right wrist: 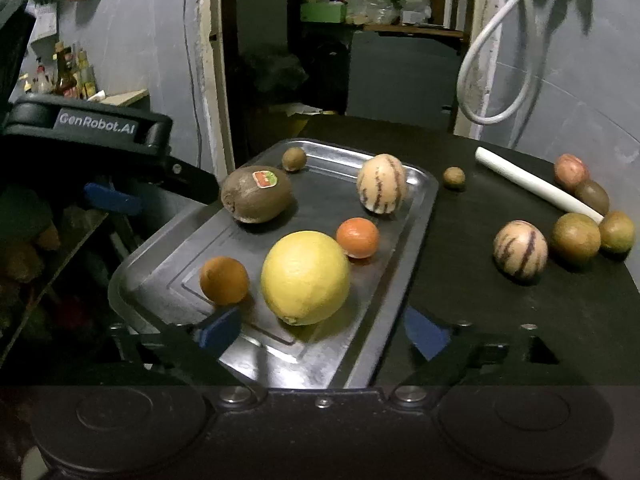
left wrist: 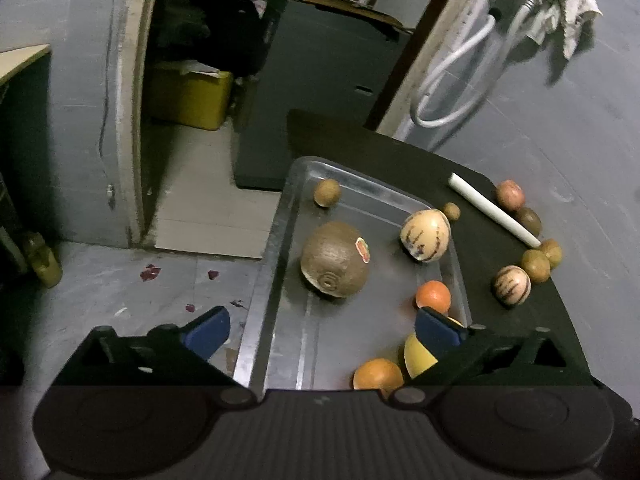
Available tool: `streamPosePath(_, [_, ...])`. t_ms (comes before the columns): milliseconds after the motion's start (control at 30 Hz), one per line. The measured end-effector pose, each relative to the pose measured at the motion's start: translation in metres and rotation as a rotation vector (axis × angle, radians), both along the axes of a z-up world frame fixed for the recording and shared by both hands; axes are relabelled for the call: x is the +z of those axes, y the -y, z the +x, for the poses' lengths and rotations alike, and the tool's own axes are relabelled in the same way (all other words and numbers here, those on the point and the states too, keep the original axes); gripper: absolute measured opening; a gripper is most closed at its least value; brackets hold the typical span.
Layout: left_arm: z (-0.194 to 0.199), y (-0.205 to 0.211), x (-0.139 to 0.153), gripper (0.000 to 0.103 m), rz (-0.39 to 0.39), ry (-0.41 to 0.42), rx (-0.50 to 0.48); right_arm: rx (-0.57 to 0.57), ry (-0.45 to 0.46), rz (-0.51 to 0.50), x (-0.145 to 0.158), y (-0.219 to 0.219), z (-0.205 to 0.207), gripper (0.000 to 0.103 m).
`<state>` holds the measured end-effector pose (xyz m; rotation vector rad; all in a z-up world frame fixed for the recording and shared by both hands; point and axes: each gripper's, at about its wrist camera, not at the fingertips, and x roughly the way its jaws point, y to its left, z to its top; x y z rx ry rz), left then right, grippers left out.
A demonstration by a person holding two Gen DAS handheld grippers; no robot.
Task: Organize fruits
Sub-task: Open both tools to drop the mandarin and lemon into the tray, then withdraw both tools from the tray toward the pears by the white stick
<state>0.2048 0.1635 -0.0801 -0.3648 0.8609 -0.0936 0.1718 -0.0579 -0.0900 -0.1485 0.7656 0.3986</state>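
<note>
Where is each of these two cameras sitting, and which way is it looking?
Left wrist: sits on the left gripper, looking down over the tray's left rim at the kiwi; its blue fingers show, open.
Right wrist: sits on the right gripper, facing the tray's near end and the lemon; its fingers and the other gripper's body show.
Shared: tray, kiwi, lemon, white stick.

This looks like a rough back room of a home, used for storage. Bare grey plastered walls (left wrist: pixel 80 120) frame a dark doorway onto cluttered wooden shelves (right wrist: pixel 384 12), a yellow plastic crate (left wrist: pixel 188 96) sits on the tiled floor, and bottles of sauce (right wrist: pixel 72 72) crowd a side ledge. A looped white hose (right wrist: pixel 496 72) hangs beside a crumpled pale rag (left wrist: pixel 560 12).
</note>
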Motion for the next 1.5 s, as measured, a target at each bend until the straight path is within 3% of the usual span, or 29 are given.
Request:
streamPosePath(233, [-0.002,0.014,0.003,0.102,-0.031,0.013,0.003,-0.052,0.015,0.007,0.011,0.036,-0.004,0.099])
streamPosePath(800, [0.014,0.118,0.01,0.102,0.012,0.038,-0.149,-0.279,0.022,-0.025,0.013,0.161,-0.006,0.102])
streamPosePath(1500, [0.032,0.201,0.014,0.102,0.117,0.088,-0.217,-0.325,0.025,0.009,0.006,0.228,0.023,0.102])
